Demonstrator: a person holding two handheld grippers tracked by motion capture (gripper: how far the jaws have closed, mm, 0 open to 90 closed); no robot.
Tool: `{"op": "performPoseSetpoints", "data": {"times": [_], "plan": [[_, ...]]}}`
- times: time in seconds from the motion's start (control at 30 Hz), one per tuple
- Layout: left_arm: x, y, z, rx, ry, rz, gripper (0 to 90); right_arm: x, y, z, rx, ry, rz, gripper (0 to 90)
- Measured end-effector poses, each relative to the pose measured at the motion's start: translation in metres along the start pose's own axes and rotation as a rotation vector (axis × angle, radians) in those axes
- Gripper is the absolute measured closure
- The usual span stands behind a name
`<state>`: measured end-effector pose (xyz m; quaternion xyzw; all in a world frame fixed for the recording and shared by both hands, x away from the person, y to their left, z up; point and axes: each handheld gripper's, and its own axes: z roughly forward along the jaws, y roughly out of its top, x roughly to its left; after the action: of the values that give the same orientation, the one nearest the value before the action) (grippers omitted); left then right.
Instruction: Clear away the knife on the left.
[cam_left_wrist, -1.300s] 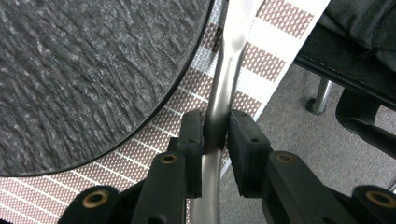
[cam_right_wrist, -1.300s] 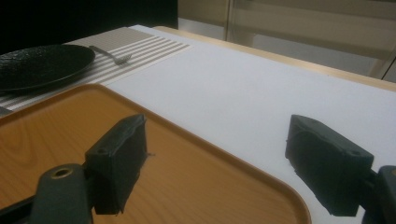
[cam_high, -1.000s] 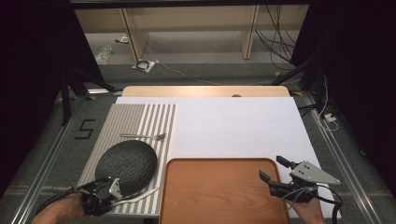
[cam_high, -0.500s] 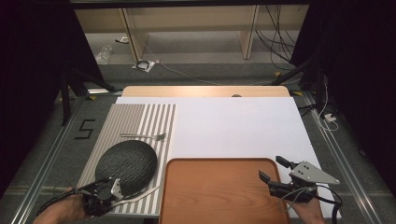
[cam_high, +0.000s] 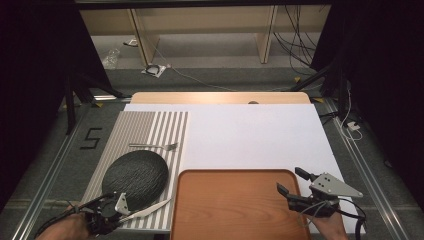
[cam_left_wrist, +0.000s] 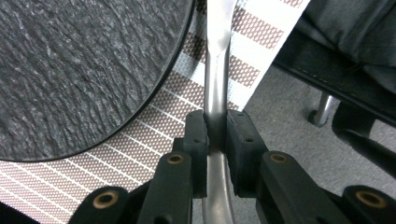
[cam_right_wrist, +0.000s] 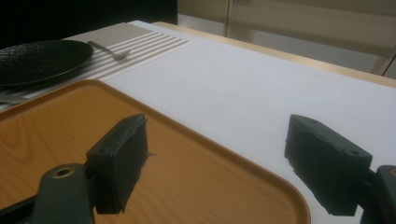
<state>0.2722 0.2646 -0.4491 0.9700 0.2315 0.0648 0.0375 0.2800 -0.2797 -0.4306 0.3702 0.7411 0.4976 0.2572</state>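
down at the near left corner of the table, left gripper (cam_high: 122, 209) clamped tight on a silver knife (cam_high: 150, 209), pads squeezing the handle from both sides, clear as day in the left gripper view (cam_left_wrist: 216, 135). lying flat on the striped placemat (cam_high: 150, 127), blade pointing toward the wooden tray (cam_high: 235, 205), just beside the near edge of the black slate plate (cam_high: 134, 177) and apparently not touching it. over past the plate, a fork (cam_high: 155, 146) resting on the same mat. on the right, right gripper (cam_high: 295, 181) hovering at the tray's right edge with jaws spread wide and nothing between them, same in the right gripper view (cam_right_wrist: 215, 163): one pad over the tray's wood (cam_right_wrist: 93, 140), the other over the white sheet (cam_high: 250, 135). plate and fork visible far off there too.
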Motion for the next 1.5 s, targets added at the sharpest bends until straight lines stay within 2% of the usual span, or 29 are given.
{"op": "performPoseSetpoints", "data": {"times": [0.2, 0.33, 0.43, 0.57, 0.67, 0.7, 1.17, 1.5], "plan": [[-0.002, 0.002, -0.007, -0.048, -0.023, -0.049, 79.4, 0.0, 0.0, -0.001, 0.009, -0.003, -0.005, 22.3], [-0.004, 0.008, -0.012, -0.128, -0.045, -0.096, 79.4, 0.0, 0.0, 0.0, -0.004, -0.001, -0.001, 22.3], [-0.004, 0.017, -0.014, -0.192, -0.055, -0.128, 79.4, 0.0, 0.0, 0.0, -0.003, -0.002, -0.002, 22.3], [-0.004, 0.031, -0.016, -0.25, -0.064, -0.165, 79.4, 0.001, 0.001, -0.001, 0.005, -0.002, -0.004, 22.3], [-0.006, 0.044, -0.016, -0.29, -0.069, -0.172, 79.4, 0.0, 0.001, -0.001, -0.001, 0.001, -0.003, 22.3], [-0.006, 0.049, -0.016, -0.301, -0.084, -0.175, 79.4, 0.0, 0.001, -0.001, 0.0, 0.001, -0.004, 22.3], [-0.02, 0.105, -0.014, -0.365, -0.137, -0.112, 79.4, -0.001, 0.001, -0.002, -0.011, -0.001, -0.003, 22.2], [-0.036, 0.135, -0.01, -0.355, -0.172, -0.07, 79.3, 0.0, 0.001, -0.003, -0.017, 0.001, 0.001, 22.1]]}}
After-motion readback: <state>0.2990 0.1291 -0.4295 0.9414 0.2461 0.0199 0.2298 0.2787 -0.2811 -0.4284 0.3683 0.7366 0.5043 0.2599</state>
